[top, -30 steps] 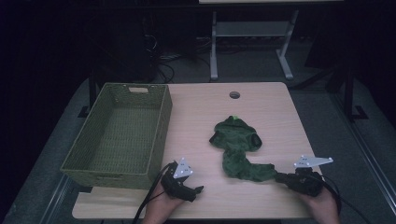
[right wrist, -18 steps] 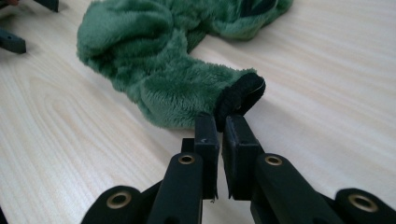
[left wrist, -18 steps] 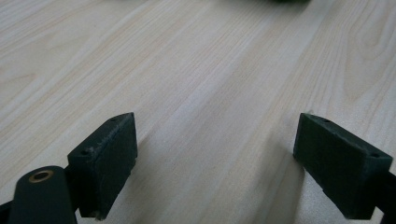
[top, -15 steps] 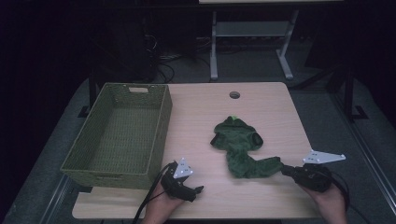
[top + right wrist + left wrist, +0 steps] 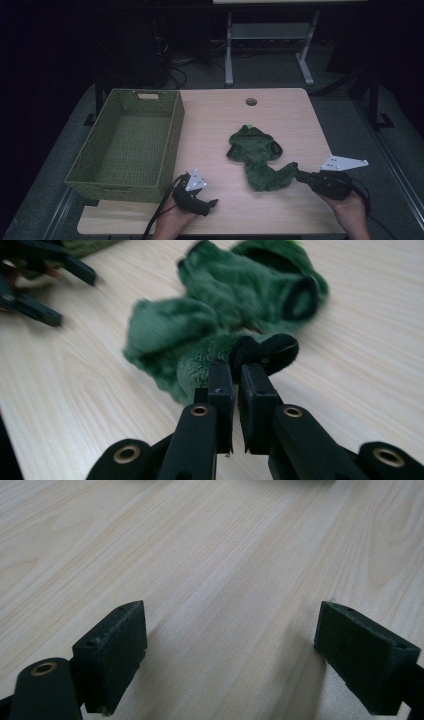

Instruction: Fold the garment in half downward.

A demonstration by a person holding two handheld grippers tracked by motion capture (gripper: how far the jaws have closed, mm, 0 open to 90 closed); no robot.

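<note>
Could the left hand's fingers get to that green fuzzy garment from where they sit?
Probably yes: the left gripper rests open on bare table, nothing between it and the green garment, whose end the right gripper pinches.

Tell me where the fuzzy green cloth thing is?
In the high view, the fuzzy green fleece garment lies right of the woven green basket on the wooden table, its near end pinched by the right hand-held gripper.

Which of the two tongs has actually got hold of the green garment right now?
The right tongs, closed on the green fleece garment at its black-trimmed cuff. The left tongs stand wide open over bare table, beside the woven basket.
</note>
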